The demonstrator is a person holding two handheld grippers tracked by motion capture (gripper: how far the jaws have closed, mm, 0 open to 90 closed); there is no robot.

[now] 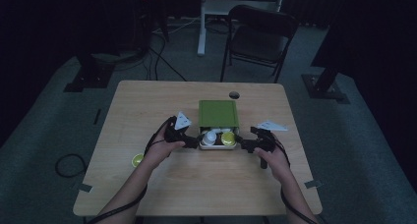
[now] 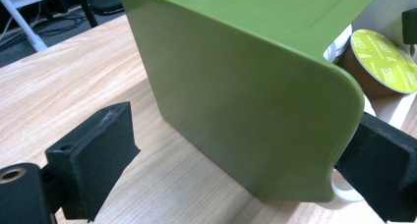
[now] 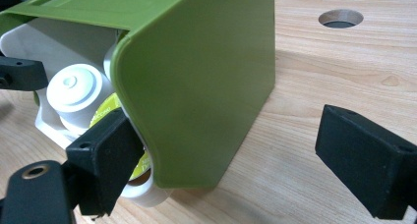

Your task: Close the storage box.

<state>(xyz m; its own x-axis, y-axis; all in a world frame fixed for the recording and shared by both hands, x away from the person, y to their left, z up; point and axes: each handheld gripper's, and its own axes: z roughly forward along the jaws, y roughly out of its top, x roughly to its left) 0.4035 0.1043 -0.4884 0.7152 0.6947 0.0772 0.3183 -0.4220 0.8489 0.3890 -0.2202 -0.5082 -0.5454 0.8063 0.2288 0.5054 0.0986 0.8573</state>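
Observation:
A green box [image 1: 218, 113] lies at the middle of the table, with a white drawer [image 1: 216, 147] pulled out toward me. In the drawer stand a white capsule [image 1: 211, 136] and a yellow-lidded capsule [image 1: 227, 138]. My left gripper [image 1: 193, 141] is at the drawer's left end and stands open. In the left gripper view the box's side wall [image 2: 236, 96] sits between the jaws; the left jaw is clear of it and the right jaw is by the drawer's corner [image 2: 344, 192]. My right gripper [image 1: 244, 144] is open at the drawer's right end, its jaws either side of the box's front corner [image 3: 206, 86].
A loose yellow-lidded capsule [image 1: 137, 160] lies near the table's left edge. A round cable hole [image 1: 234, 95] is behind the box. A dark chair [image 1: 260, 37] and a white desk leg [image 1: 200, 32] stand beyond the table on the floor.

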